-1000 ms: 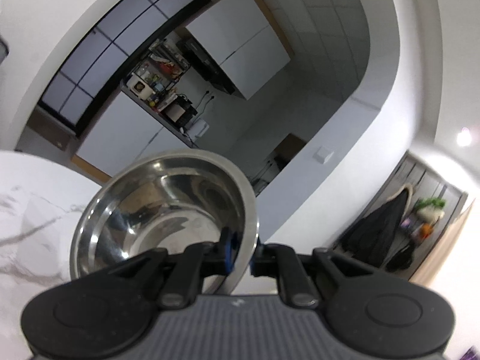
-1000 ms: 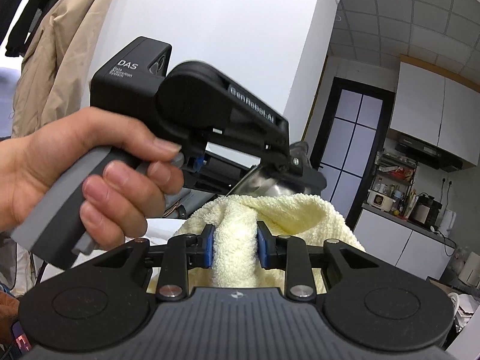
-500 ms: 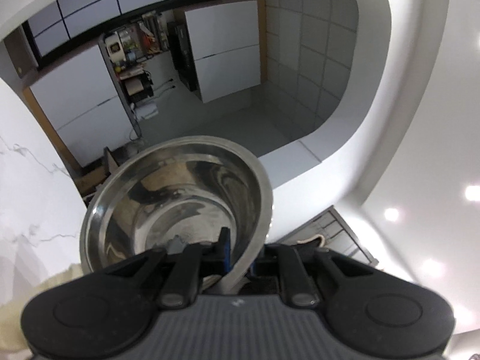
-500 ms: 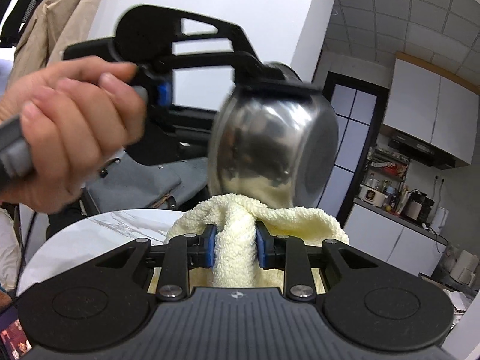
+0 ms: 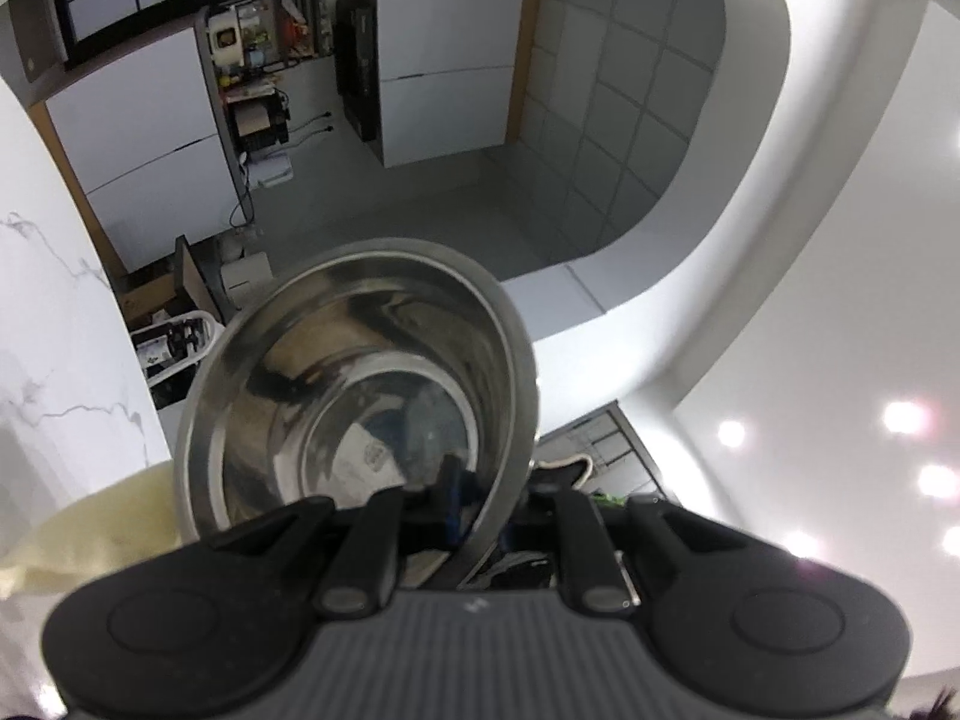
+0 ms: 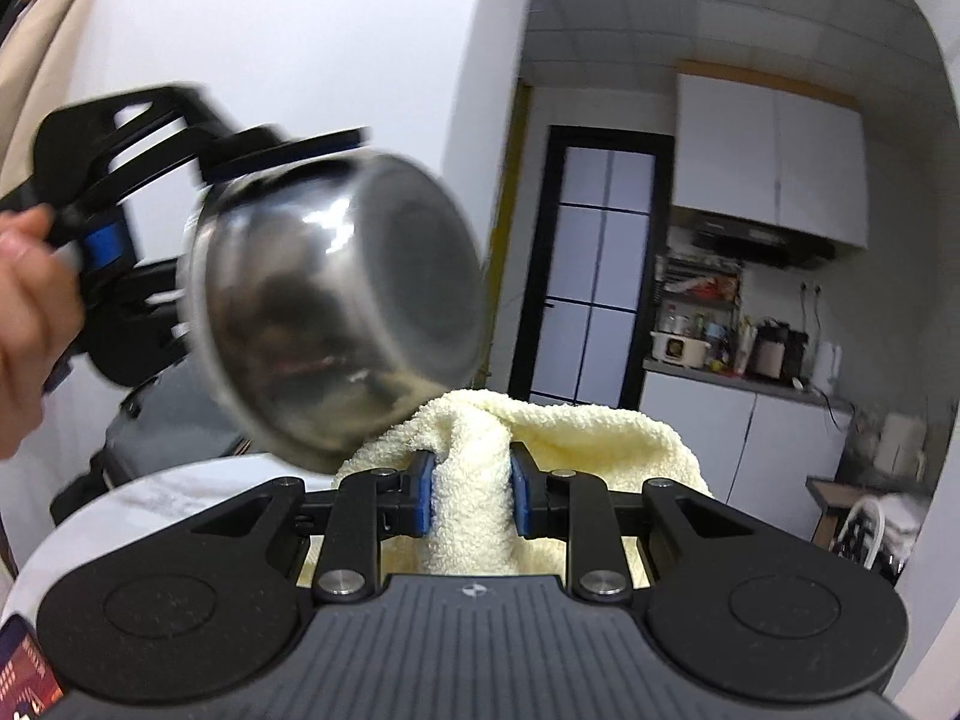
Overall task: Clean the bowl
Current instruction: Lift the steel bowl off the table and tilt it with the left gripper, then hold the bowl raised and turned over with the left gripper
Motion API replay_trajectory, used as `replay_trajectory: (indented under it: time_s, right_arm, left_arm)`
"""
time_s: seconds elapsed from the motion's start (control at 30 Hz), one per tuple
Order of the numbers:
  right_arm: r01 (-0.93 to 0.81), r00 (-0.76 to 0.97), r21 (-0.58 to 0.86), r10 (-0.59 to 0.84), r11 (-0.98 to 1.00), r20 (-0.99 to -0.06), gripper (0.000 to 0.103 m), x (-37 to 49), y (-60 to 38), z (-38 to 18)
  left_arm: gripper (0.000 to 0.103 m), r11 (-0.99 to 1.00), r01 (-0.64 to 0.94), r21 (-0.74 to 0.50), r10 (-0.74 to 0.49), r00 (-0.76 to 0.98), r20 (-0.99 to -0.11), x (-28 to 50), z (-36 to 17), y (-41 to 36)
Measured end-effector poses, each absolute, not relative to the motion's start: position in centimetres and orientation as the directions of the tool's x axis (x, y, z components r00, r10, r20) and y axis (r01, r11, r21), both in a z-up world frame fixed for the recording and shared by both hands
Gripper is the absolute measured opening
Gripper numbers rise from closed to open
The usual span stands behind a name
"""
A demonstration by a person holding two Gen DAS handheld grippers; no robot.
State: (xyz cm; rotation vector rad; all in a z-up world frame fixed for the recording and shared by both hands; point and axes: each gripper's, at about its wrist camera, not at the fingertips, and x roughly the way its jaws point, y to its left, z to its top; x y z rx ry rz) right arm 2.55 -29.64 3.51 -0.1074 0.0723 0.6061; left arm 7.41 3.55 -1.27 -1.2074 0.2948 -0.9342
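Bowl (image 6: 336,312) swung lower — base toward right gripper (image 6: 469,501), rim away.

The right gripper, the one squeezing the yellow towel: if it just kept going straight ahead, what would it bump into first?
Probably the steel bowl: the towel in the right gripper sits just under its lower side, possibly touching already. Depth is unclear through the blur.

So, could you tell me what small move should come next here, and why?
Probably bring the right gripper up so the yellow towel presses on the steel bowl. The left gripper pinches the bowl's rim and holds it tilted, its outer wall just above the towel, which the right gripper clamps.
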Motion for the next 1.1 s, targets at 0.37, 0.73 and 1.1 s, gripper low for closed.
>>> replay_trajectory:
  time_s: [0.37, 0.73, 1.1]
  right_arm:
    - [-0.573, 0.812, 0.154, 0.583, 0.805, -0.026, 0.027, 4.1, -34.1, 3.2]
    - [-0.569, 0.810, 0.283, 0.586, 0.772, 0.031, 0.027, 5.2, -37.0, 2.5]
    - [-0.619, 0.745, 0.500, 0.655, 0.605, 0.129, 0.027, 7.3, -40.5, 1.3]
  left_arm:
    - [0.009, 0.076, 0.487, -0.870, -0.807, 0.543, 0.234, 7.8, -1.4, 2.5]
    - [0.010, 0.096, 0.514, -0.852, -0.870, 0.460, 0.179, 8.0, -1.9, 0.6]
    - [0.009, 0.159, 0.564, -0.811, -0.912, 0.398, 0.097, 7.9, -2.1, -0.7]
